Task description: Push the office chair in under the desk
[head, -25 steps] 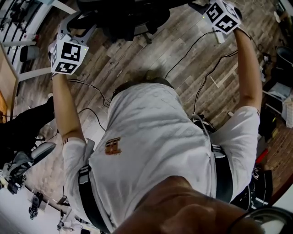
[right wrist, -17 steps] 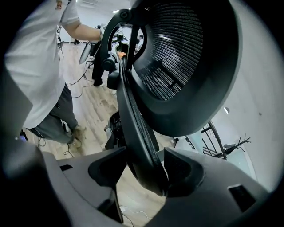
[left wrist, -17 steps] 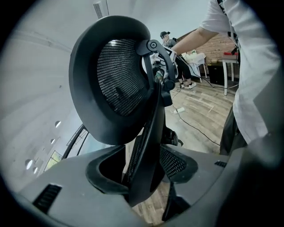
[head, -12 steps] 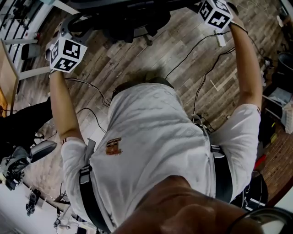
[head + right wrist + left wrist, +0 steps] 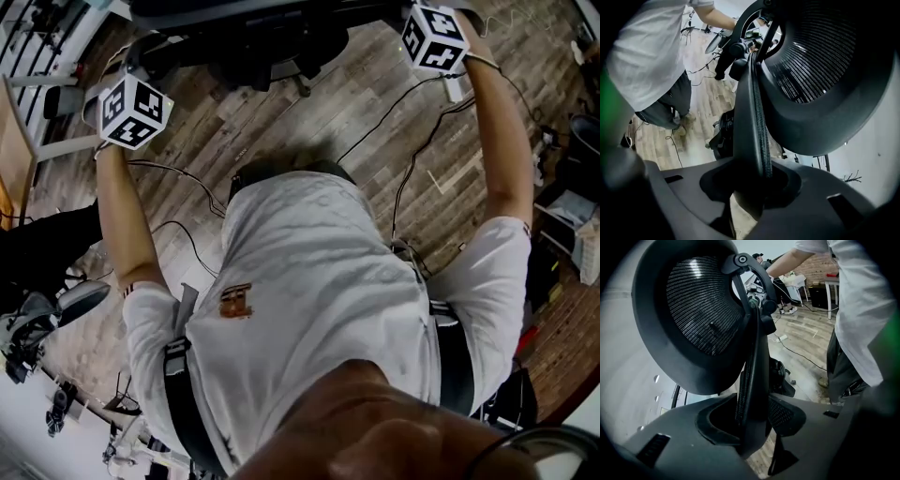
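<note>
Wood floor [image 5: 309, 122]; left hand-held gripper [image 5: 752, 420], right hand-held gripper [image 5: 757, 180] jaws just closed, clamping office chair [image 5: 757, 362] backrest edges.

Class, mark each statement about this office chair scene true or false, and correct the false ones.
1. The left tool has the office chair's backrest rim between its jaws. True; they have just been closing on it.
2. The right tool holds nothing. False: it clamps the backrest's opposite rim, its jaws having just been closing.
3. The floor is carpeted. False: it is wood planks.
4. Cables lie on the floor. True.
5. The chair's headrest is solid leather. False: it is mesh.
</note>
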`<control>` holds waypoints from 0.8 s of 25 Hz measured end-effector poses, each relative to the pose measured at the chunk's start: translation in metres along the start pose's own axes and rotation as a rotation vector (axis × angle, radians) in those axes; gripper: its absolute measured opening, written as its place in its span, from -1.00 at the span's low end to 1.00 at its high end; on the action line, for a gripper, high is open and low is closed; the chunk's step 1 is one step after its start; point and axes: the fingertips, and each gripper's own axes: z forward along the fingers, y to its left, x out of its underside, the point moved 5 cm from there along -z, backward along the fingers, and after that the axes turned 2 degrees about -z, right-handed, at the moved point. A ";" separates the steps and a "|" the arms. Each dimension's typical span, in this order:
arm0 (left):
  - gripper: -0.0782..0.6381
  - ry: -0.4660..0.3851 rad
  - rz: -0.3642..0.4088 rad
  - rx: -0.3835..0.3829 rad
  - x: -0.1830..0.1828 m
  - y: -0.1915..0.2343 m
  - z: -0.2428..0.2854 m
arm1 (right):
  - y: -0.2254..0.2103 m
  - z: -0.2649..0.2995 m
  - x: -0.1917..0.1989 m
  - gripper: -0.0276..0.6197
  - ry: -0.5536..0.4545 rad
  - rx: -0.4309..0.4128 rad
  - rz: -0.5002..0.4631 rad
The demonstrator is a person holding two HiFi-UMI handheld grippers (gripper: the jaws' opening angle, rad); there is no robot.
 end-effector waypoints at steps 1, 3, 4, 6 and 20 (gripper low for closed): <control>-0.23 0.001 0.000 0.003 0.000 0.000 0.000 | 0.000 0.000 0.000 -0.49 -0.001 -0.006 -0.003; -0.24 0.000 -0.006 0.010 -0.004 0.001 0.003 | -0.002 0.001 0.004 -0.50 -0.001 -0.020 -0.008; -0.24 0.000 -0.008 0.013 -0.006 0.002 0.005 | -0.004 0.002 0.006 -0.50 0.000 -0.025 -0.010; -0.25 0.001 -0.012 0.012 -0.008 0.002 0.009 | -0.006 0.005 0.011 -0.51 0.004 -0.027 -0.014; -0.27 0.023 -0.032 -0.029 -0.003 0.045 0.048 | -0.059 0.054 0.032 -0.50 0.039 -0.008 -0.037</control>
